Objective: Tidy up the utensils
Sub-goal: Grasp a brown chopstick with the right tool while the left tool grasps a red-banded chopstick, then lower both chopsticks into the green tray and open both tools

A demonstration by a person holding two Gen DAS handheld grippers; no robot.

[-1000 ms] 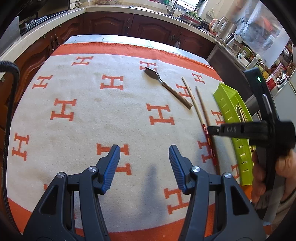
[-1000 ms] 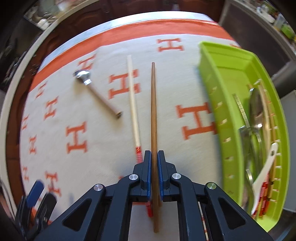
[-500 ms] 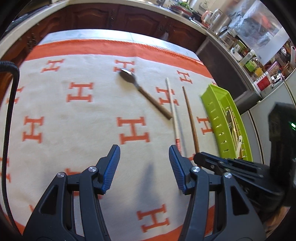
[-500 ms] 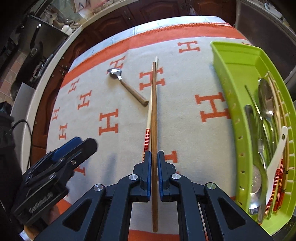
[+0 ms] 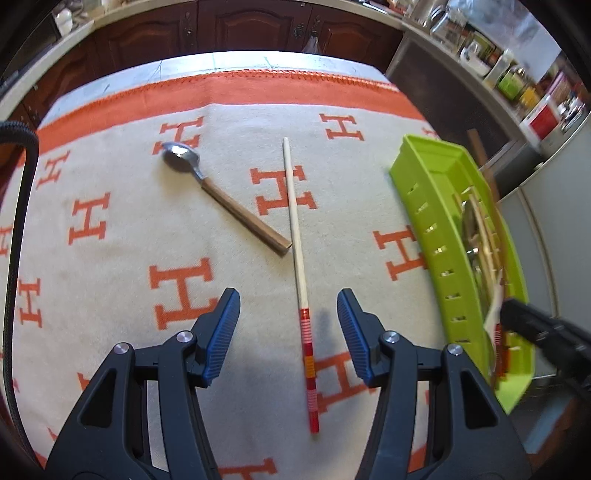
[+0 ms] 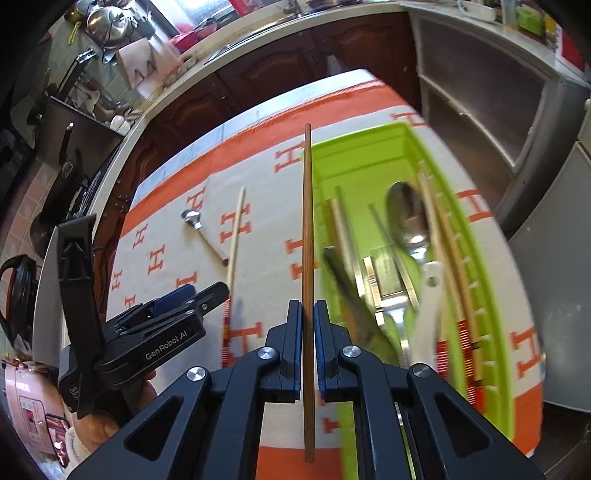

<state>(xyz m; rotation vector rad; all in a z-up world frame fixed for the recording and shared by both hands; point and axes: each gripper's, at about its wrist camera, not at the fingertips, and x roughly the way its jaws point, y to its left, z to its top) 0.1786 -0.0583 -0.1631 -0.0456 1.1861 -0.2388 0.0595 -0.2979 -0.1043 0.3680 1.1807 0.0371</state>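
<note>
My right gripper (image 6: 307, 315) is shut on a brown chopstick (image 6: 307, 221), held in the air beside the left rim of the green tray (image 6: 369, 162). The tray (image 5: 439, 206) holds spoons, chopsticks and other cutlery. On the cloth lie a pale chopstick with a red-striped end (image 5: 298, 258) and a wooden-handled spoon (image 5: 221, 195). My left gripper (image 5: 288, 325) hangs open above the striped end of the pale chopstick, one finger on each side of it and clear of it. In the right wrist view the left gripper (image 6: 199, 295) shows at lower left, with the pale chopstick (image 6: 234, 240) and the spoon (image 6: 205, 236) beyond it.
An orange and cream cloth with H marks (image 5: 110, 221) covers the table. Dark wooden cabinets (image 5: 258, 26) stand behind it, and a grey cabinet (image 6: 480, 110) stands to the right of the tray. A person's hand (image 6: 99, 428) holds the left gripper.
My right gripper has lifted the brown chopstick off the cloth and carried it right toward the tray. My left gripper has moved right until it straddles the pale chopstick.
</note>
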